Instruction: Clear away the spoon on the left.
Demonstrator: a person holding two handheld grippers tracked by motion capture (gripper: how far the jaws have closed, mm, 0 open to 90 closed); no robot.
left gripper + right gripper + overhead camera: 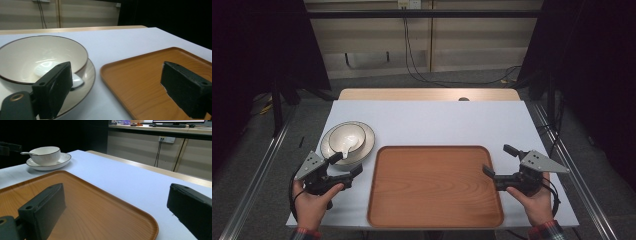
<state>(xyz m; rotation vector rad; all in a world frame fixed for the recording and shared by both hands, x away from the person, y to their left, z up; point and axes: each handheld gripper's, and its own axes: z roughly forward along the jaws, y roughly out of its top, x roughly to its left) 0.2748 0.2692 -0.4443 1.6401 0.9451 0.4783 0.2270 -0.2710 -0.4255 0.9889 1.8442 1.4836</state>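
I'm holding my left tool (pixel 346 164) gaping just beside the bowl (pixel 347 137) on its plate (pixel 368 141); my right tool (pixel 500 160) is spreading wide at the tray (pixel 434 187) edge.

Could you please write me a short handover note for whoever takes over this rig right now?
Left gripper: open, holding nothing, just short of the plate.
Right gripper: open, holding nothing, at the tray's right edge.
Bowl sits on the plate, left of the wooden tray; a white spoon rests in the bowl.
Done: nothing moved onto the tray, it appears.
Left: probably grasp the dishes and set them on the tray.
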